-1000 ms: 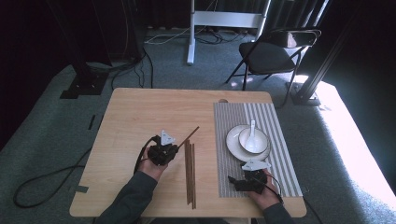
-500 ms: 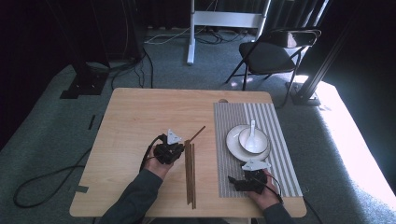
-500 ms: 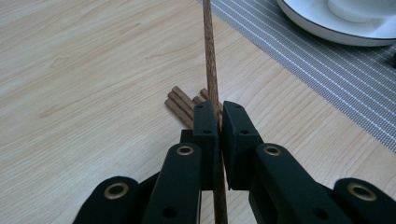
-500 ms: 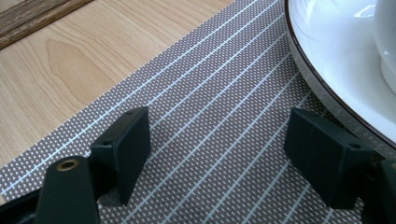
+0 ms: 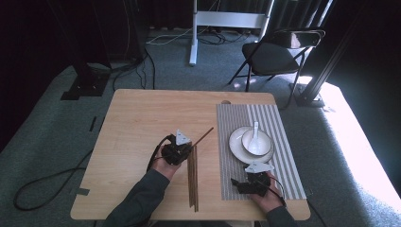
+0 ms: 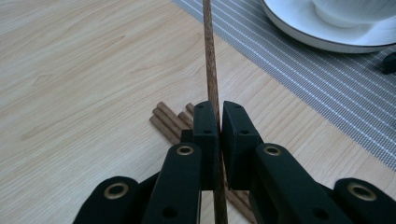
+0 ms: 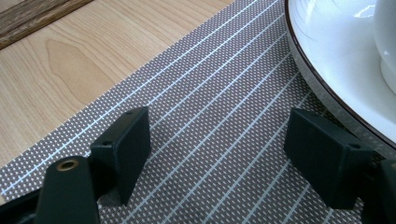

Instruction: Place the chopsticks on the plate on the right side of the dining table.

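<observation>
right gripper (image 5: 246, 182): black two-jaw tool in the person's right hand, on the near end of the grey striped woven placemat (image 5: 279, 161); jaws spread wide with nothing between them, bare mat in the gap in the right gripper view (image 7: 217, 154).

pile of thin brown wooden chopsticks (image 5: 193, 182): lying flat on the light wooden table (image 5: 137, 118), just left of the placemat, running toward the near edge.

left gripper (image 5: 185, 150): black two-jaw tool with a grey three-cornered plate on top, at the far end of the pile, left of the placemat; jaws pressed together, pinching a single brown wooden chopstick (image 6: 210, 65).

single chopstick (image 5: 202, 137): held in the jaws, slanting away toward the placemat's left edge, its tip near that edge.

white round plate with a dark rim (image 5: 236, 144): on the placemat's middle, carrying a white bowl (image 5: 257, 144) with a white spoon (image 5: 255, 130) in it.

black folding chair (image 5: 272, 54): on the carpet well beyond the placemat's far end.
</observation>
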The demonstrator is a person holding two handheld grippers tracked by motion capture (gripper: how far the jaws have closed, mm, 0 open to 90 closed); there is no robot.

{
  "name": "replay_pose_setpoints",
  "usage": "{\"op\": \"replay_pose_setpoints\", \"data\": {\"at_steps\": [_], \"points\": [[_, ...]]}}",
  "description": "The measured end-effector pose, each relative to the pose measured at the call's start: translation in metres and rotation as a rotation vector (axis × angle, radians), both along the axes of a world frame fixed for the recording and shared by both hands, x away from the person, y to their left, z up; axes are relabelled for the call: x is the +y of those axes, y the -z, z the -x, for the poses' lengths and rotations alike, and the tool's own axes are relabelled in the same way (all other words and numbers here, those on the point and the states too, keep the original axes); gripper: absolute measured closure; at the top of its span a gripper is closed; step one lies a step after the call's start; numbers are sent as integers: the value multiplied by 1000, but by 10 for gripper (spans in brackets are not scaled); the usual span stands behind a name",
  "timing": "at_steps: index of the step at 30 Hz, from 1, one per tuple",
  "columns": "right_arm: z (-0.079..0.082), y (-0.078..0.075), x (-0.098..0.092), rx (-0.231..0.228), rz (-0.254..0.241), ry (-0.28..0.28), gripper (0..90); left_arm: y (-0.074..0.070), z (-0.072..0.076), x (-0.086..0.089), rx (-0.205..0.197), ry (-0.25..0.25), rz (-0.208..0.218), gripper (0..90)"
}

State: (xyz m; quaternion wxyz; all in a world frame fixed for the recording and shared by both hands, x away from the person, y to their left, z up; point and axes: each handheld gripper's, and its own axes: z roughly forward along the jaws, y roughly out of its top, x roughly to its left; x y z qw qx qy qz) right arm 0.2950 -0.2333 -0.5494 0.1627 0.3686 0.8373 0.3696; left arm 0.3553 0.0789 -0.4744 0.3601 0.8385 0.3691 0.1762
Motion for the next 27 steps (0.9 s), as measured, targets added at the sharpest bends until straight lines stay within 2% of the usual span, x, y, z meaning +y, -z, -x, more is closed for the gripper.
{"op": "replay_pose_setpoints", "data": {"at_steps": [27], "points": [[0, 0, 0, 1, 0, 3, 220, -3, -9, -26, -9, 44, -2, 853]]}}
